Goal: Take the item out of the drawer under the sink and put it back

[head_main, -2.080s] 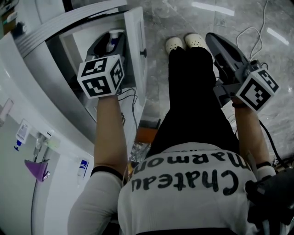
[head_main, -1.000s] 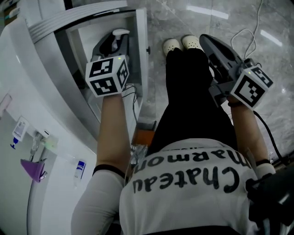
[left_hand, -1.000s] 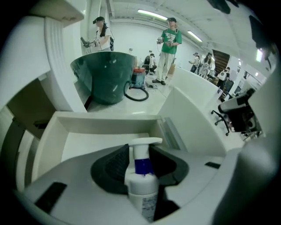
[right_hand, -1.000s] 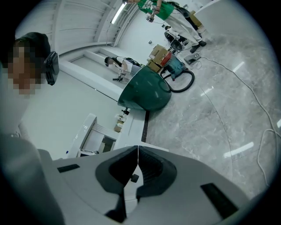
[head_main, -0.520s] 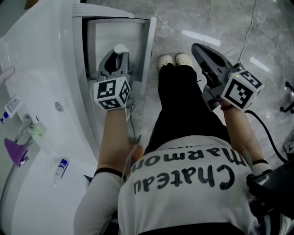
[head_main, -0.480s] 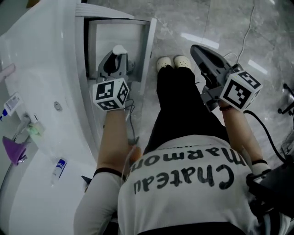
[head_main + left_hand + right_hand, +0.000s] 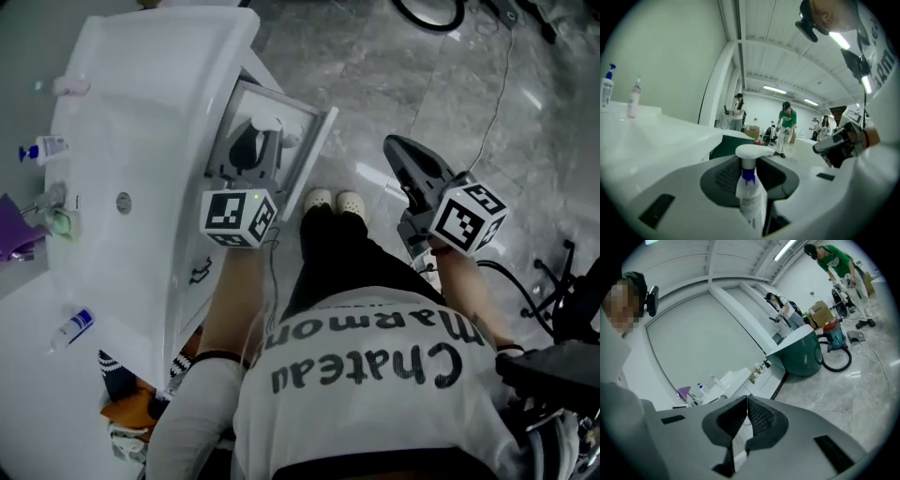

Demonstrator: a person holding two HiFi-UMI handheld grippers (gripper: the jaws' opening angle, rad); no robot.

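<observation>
Head view, left hand: my left hand-held gripper [image 7: 249, 155] is up at 11 o'clock, clamped on the spray bottle [image 7: 266, 122], whose white trigger head pokes out past the jaws.
Head view, drawer: the drawer [image 7: 315, 155] stands pulled out from the white bench [image 7: 141, 112]. The bottle hangs directly above the open box, not resting in it as far as I can tell.
Head view, right hand: my right hand-held gripper [image 7: 401, 155] sits at 1 o'clock over the grey floor, well apart from the drawer.
Left gripper view, grip: the jaws are pressed onto the bottle's body [image 7: 751, 197] below the blue collar, and the bottle stands upright.
Left gripper view, surroundings: two bottles [image 7: 618, 93] stand on the bench at 9 o'clock, and people [image 7: 761, 124] are far off at 12.
Right gripper view, jaws: the pads meet at centre [image 7: 746, 404] with nothing between them. It is closed and empty.
Step in hand: I judge that the bottle is either just lifted out or about to go back, near the turn of the task.
Doing it well: I'd keep it upright, lower it straight down clear of the drawer walls, release only once its base is seated, then use the free right hand to push the drawer front.
</observation>
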